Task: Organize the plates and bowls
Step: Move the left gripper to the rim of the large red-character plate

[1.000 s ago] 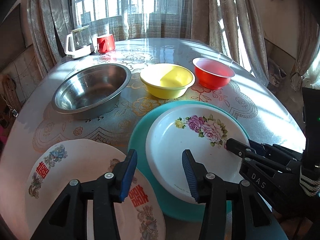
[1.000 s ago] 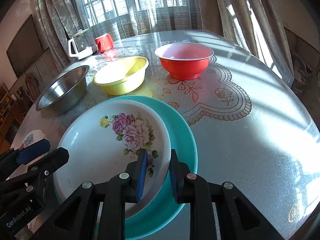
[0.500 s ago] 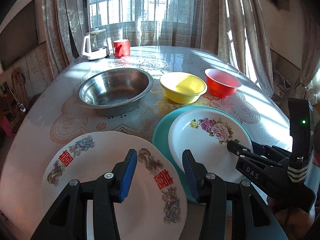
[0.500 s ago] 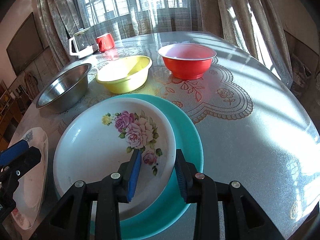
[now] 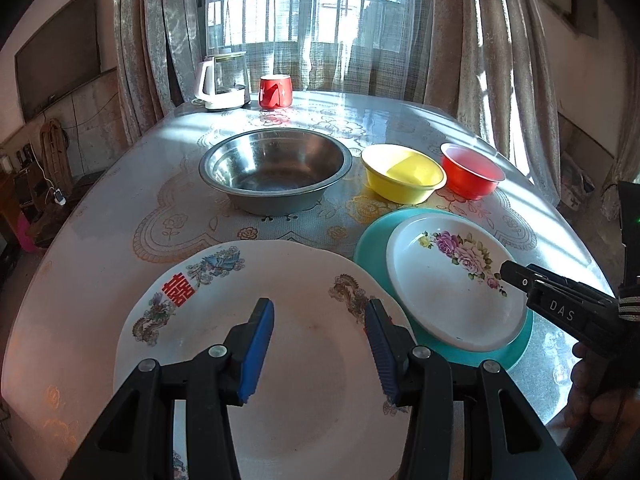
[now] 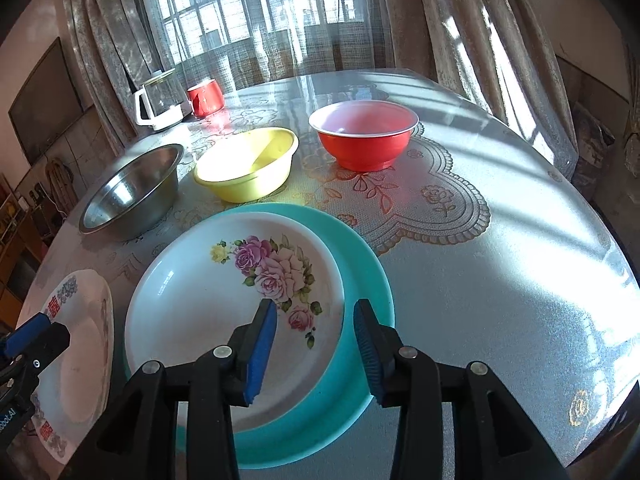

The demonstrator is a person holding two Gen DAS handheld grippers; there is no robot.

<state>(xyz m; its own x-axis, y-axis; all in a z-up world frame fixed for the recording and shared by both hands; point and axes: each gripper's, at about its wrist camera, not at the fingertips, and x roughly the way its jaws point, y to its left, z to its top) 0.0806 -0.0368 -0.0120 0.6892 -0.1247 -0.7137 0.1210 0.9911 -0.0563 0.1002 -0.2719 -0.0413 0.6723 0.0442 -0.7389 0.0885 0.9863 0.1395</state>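
Note:
A white rose-patterned plate (image 6: pixel 200 300) lies on a larger teal plate (image 6: pixel 360 272). My right gripper (image 6: pixel 315 312) hovers at the rose plate's near right rim. Its jaws are opening, and the rim shows in the gap with neither pad pressing on it. In the left wrist view, my left gripper (image 5: pixel 318 312) stands open above a big white plate with red characters and dragons (image 5: pixel 208 320), holding nothing. The rose plate (image 5: pixel 448 280) lies to its right. Behind the plates stand a steel bowl (image 5: pixel 276 168), a yellow bowl (image 5: pixel 404 174) and a red bowl (image 5: pixel 472 172).
A glass kettle (image 5: pixel 224 84) and a red mug (image 5: pixel 275 92) stand at the round table's far edge by the curtained window. The lace-patterned tabletop (image 6: pixel 500 280) stretches bare to the right of the teal plate. A hand holds the right gripper at the near right.
My left gripper has swung left from the rose plate to above the dragon plate. The right jaws have let go of the rose plate's rim and widened.

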